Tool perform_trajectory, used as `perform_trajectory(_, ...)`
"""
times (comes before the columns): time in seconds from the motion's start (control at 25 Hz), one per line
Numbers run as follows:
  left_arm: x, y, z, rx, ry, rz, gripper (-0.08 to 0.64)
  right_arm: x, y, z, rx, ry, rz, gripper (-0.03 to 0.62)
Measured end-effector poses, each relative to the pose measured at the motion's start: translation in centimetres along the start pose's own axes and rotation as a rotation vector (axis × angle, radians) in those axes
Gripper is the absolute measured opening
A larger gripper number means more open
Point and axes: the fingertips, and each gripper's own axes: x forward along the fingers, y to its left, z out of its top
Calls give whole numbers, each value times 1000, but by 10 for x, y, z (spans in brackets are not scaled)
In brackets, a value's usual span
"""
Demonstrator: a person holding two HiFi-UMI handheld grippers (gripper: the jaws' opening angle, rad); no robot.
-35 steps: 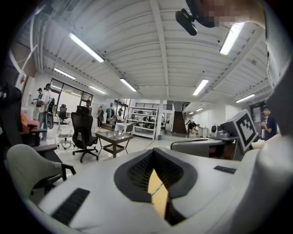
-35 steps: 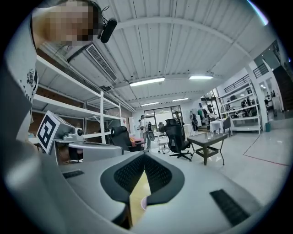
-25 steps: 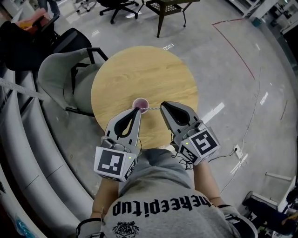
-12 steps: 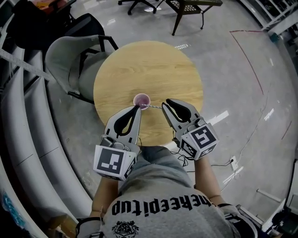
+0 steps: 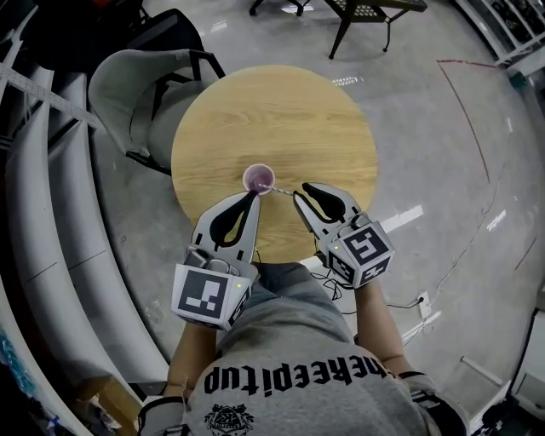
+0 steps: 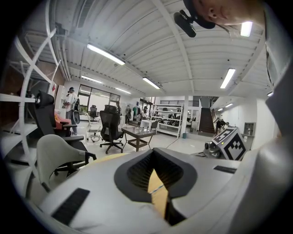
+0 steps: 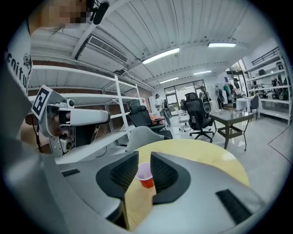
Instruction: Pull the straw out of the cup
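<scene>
A small red cup (image 5: 258,179) stands on the round wooden table (image 5: 281,111); in the right gripper view the cup (image 7: 145,176) shows beyond the jaws. A thin pale straw (image 5: 281,191) lies outside the cup, slanting from its rim side toward my right gripper (image 5: 301,194). That gripper's jaws are opening, and the gap at my right gripper (image 7: 144,156) holds nothing. My left gripper (image 5: 251,197) is shut, its tips right at the cup's near edge; contact is unclear. Through the left gripper (image 6: 153,151) only table and a bit of straw (image 6: 157,188) show.
A grey chair (image 5: 128,94) stands against the table's far left side. A dark metal side table (image 5: 366,13) is beyond the far edge. White rack tubing (image 5: 51,221) runs along the left. The person's grey shirt fills the bottom of the head view.
My right gripper has sunk toward the table and its jaws have spread off the straw, which now slants beside the cup. My left gripper has stayed at the cup.
</scene>
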Motion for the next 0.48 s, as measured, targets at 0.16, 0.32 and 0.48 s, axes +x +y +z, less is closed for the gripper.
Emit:
perform_trajectory(0.16,2,0,-6,-6,9,11,21,4,0,-9,4,21,22,109)
perform_trajectory(0.32,4,0,-10,-14,17,25,21,9,0,-17,7,43,42,109)
perform_trajectory(0.48,2,1,-13,-24,45,32,21,13,1,-24,9,66,56,114)
